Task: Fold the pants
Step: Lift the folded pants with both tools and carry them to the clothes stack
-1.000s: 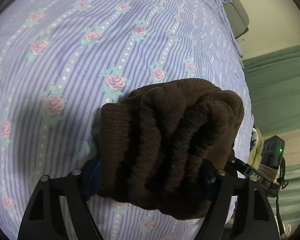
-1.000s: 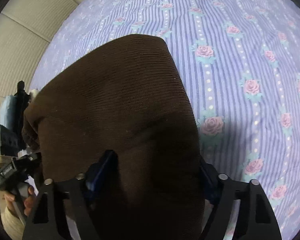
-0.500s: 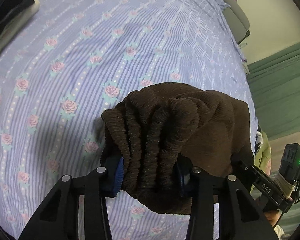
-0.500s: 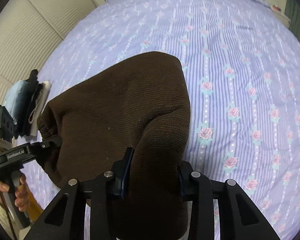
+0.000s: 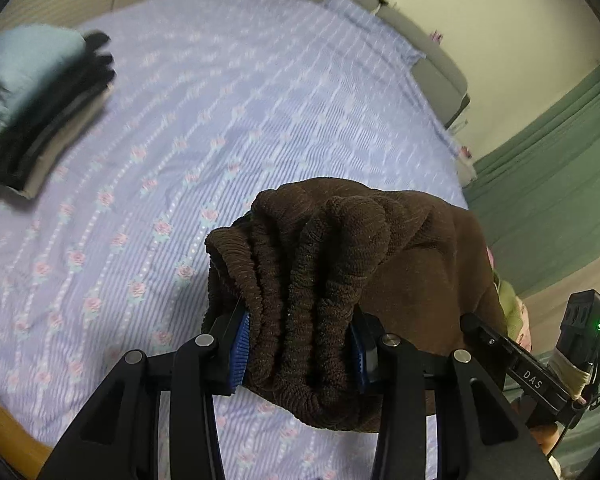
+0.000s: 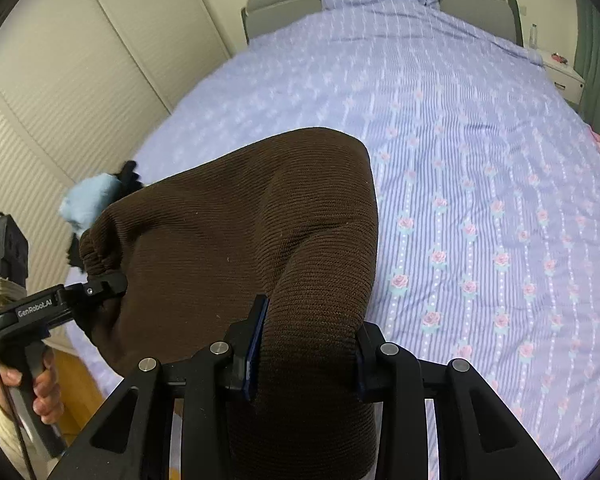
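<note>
The brown ribbed knit pants are folded into a thick bundle and held in the air above the bed. My left gripper is shut on the bunched waistband end. My right gripper is shut on the smooth folded end of the same pants. In the right wrist view the left gripper shows at the far left, clamped on the pants' gathered edge. In the left wrist view the right gripper's body shows at the lower right behind the bundle.
The bed has a purple striped cover with roses and a grey headboard. A stack of folded clothes lies at the bed's left side. A wardrobe stands left, green curtains right, a white nightstand far right.
Both grippers closed tighter on the pants and lifted the bundle up and away from the bed. The views now take in the headboard, walls and clothes stack.
</note>
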`<control>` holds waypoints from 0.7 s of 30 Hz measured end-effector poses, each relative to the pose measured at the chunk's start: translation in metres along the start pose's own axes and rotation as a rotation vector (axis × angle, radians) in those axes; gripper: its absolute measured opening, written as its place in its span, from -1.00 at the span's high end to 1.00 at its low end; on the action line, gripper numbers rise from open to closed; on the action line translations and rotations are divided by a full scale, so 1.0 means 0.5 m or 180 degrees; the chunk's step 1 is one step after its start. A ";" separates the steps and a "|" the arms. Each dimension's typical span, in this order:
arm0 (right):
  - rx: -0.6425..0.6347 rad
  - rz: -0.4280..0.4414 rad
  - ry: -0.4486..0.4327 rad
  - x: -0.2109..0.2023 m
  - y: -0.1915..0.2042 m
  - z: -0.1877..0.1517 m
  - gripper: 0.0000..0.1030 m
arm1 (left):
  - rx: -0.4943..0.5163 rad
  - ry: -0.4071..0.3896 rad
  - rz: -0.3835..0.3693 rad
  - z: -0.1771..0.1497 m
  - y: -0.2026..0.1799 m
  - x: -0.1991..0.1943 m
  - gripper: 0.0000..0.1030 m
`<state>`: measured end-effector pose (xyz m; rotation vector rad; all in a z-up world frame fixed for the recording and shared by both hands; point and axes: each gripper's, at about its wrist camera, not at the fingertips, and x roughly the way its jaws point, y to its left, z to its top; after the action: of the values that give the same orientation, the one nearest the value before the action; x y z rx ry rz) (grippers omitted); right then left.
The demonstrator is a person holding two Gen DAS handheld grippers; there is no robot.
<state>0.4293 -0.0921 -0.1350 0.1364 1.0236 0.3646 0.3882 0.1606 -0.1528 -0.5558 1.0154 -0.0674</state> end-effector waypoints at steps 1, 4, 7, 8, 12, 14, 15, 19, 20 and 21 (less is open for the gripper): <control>-0.0024 0.0011 -0.0031 -0.015 0.008 0.000 0.31 | -0.0001 -0.0044 0.0002 -0.001 -0.004 -0.018 0.22; -0.0102 0.0065 -0.0136 -0.065 0.034 -0.004 0.31 | 0.0022 -0.0198 0.0021 -0.003 -0.010 -0.082 0.22; -0.0119 0.0130 -0.0226 -0.096 0.060 -0.003 0.31 | 0.0080 -0.0345 0.0056 -0.001 -0.008 -0.145 0.22; -0.0106 0.0156 -0.0248 -0.098 0.074 -0.001 0.31 | 0.0097 -0.0379 0.0064 -0.001 -0.007 -0.163 0.22; -0.0123 0.0247 -0.0309 -0.104 0.137 0.005 0.31 | 0.0096 -0.0552 0.0102 0.025 0.031 -0.235 0.22; -0.0125 0.0288 -0.0333 -0.101 0.174 0.011 0.31 | 0.0092 -0.0609 0.0106 0.043 0.062 -0.265 0.22; -0.0131 0.0296 -0.0346 -0.096 0.196 0.016 0.31 | 0.0098 -0.0637 0.0097 0.053 0.081 -0.279 0.22; -0.0108 0.0318 -0.0441 -0.073 0.301 0.022 0.31 | 0.0196 -0.0692 0.0083 0.106 0.169 -0.326 0.22; -0.0075 0.0321 -0.0471 -0.061 0.332 0.024 0.31 | 0.0224 -0.0693 0.0076 0.122 0.191 -0.335 0.22; -0.0052 0.0316 -0.0494 -0.052 0.356 0.025 0.31 | 0.0270 -0.0680 0.0057 0.148 0.226 -0.347 0.22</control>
<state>0.3861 0.0650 -0.0576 0.1983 0.8624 0.4456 0.3332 0.3410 -0.0398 -0.4657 0.8054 -0.0342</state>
